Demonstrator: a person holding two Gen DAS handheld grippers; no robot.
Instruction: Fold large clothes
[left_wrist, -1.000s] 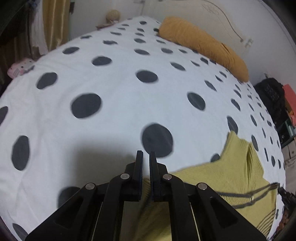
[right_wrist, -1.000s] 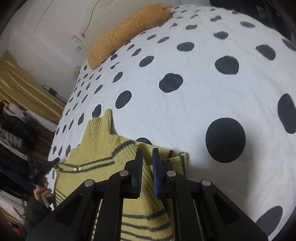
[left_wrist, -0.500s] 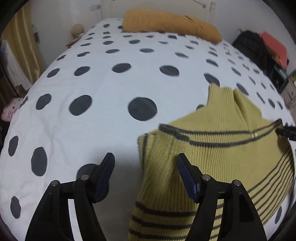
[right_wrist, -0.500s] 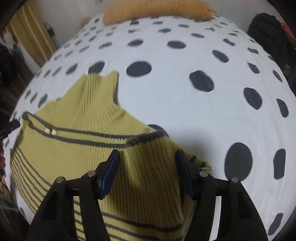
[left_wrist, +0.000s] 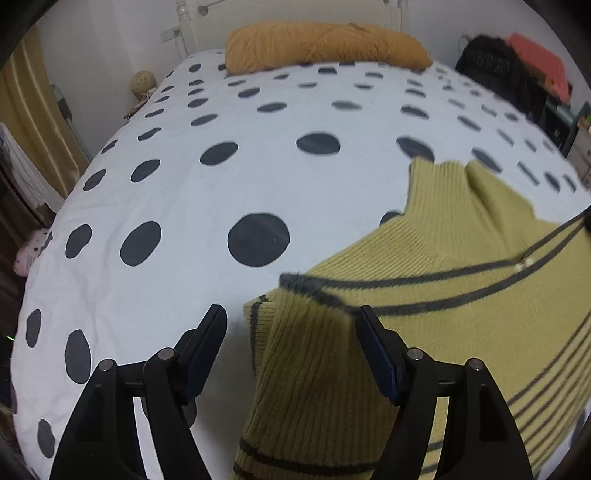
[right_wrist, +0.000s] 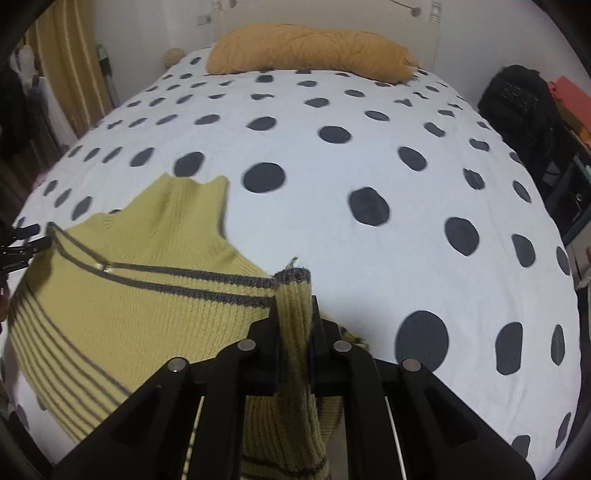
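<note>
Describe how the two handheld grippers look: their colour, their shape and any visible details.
Both the left gripper and the right gripper are matt black, built from angular linkage arms with triangular cut-outs. Round silver pivot pins join the links. Each finger ends in a flat, narrow pad with a dark blue face. No cables, labels or sleeves show.
</note>
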